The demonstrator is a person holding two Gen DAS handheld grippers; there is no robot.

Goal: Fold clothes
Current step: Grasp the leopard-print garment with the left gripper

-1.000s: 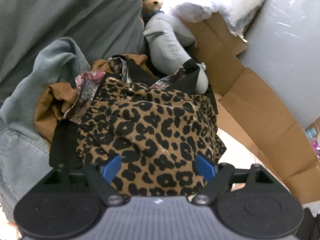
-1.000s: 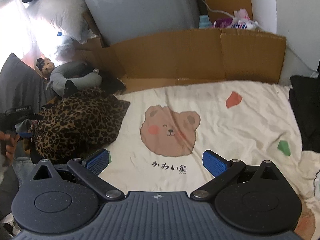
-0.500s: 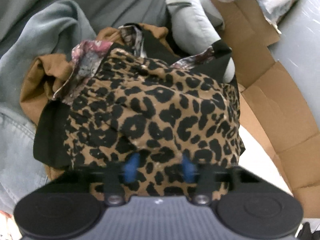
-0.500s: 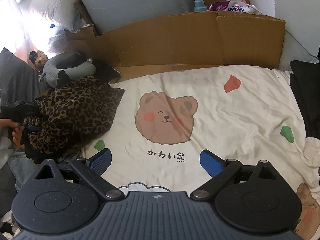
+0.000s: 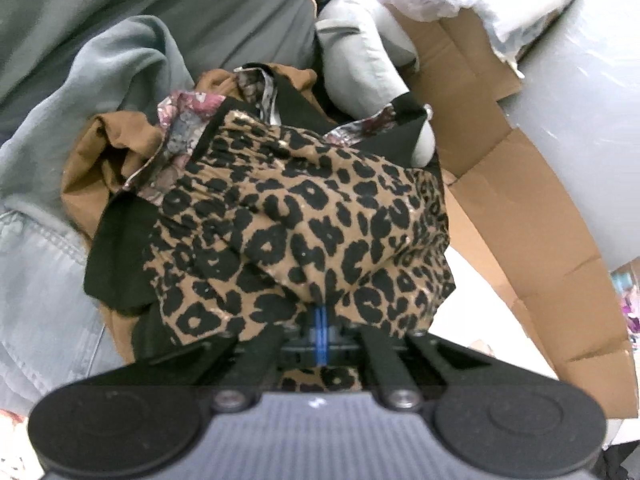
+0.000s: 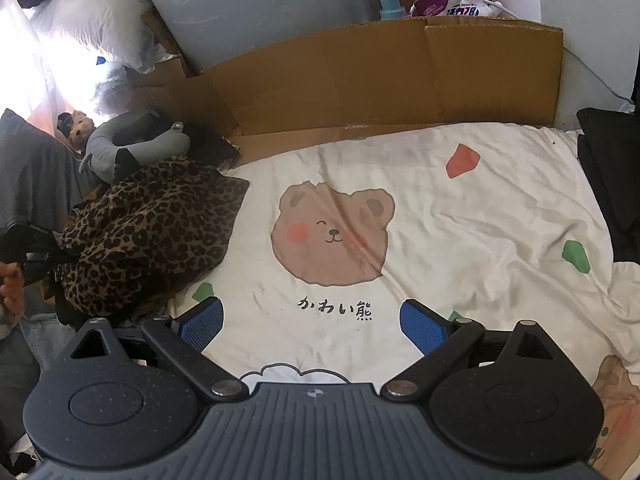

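The left gripper [image 5: 322, 330] is clenched tight on a bit of the leopard cloth [image 5: 304, 220], right at the near edge of it. The two blue pads are pressed close, with a fold of cloth bunched just in front of them. The leopard cloth lies on top of a heap of other clothes, a brown one [image 5: 96, 156] and a flowery one [image 5: 180, 128], at the left side of the bed, next to a grey pillow [image 5: 360, 64]. The right gripper [image 6: 312, 320] is wide open and holds nothing. It hangs over the bear sheet [image 6: 440, 208], which is bare in the middle. The step now looks like pulling the leopard cloth off the heap and onto the sheet. To do this well, lift up first, so the cloth comes free and the clothes under it stay put. Go slow, because the pinch is small and the cloth might slip out. Then bring it over the bear. The right gripper could grab another edge of the cloth, well apart from the left one, so both can spread it flat. A flat cloth is much easier to fold.
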